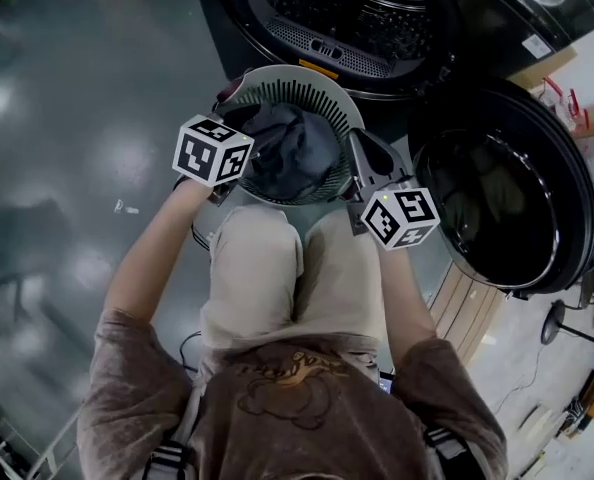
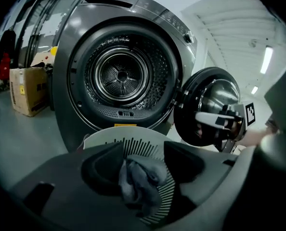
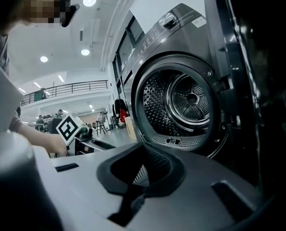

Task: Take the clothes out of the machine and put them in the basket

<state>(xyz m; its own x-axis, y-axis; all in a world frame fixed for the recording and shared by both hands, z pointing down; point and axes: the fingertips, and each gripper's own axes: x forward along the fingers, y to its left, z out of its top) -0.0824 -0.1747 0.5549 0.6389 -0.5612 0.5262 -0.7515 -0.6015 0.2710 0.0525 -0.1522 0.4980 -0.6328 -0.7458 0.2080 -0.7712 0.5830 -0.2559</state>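
Closest to the head camera is the person's brown shirt (image 1: 297, 408), soft and creased, with pale trouser legs (image 1: 257, 268) below it reaching the basket (image 1: 322, 83). The basket is round, white plastic, its mouth facing straight up and its wall cut into thin upright slats. It stands on the glossy grey floor (image 1: 67, 148) just in front of the machine (image 2: 71, 71). Dark grey clothes (image 1: 297, 148) lie in it as a crumpled heap with no clear long axis, rising about level with the rim. The left gripper (image 2: 143, 150) points toward the machine over the basket's left side. Its dark jaws stand partly apart with a bunch of grey cloth (image 2: 138, 179) wedged between them, touching both pads and hanging lengthwise downward in front of the slats. The right gripper (image 3: 143, 150) sits at the basket's right rim with its jaw tips drawn together; slats show through the hollow behind the tips, and whether anything is pinched there cannot be told. The perforated steel drum (image 2: 121, 73) opens toward the person, and the round, glass-bowled door (image 1: 502, 203) is swung wide to the right. A cardboard box (image 2: 27, 90) stands left of the machine.
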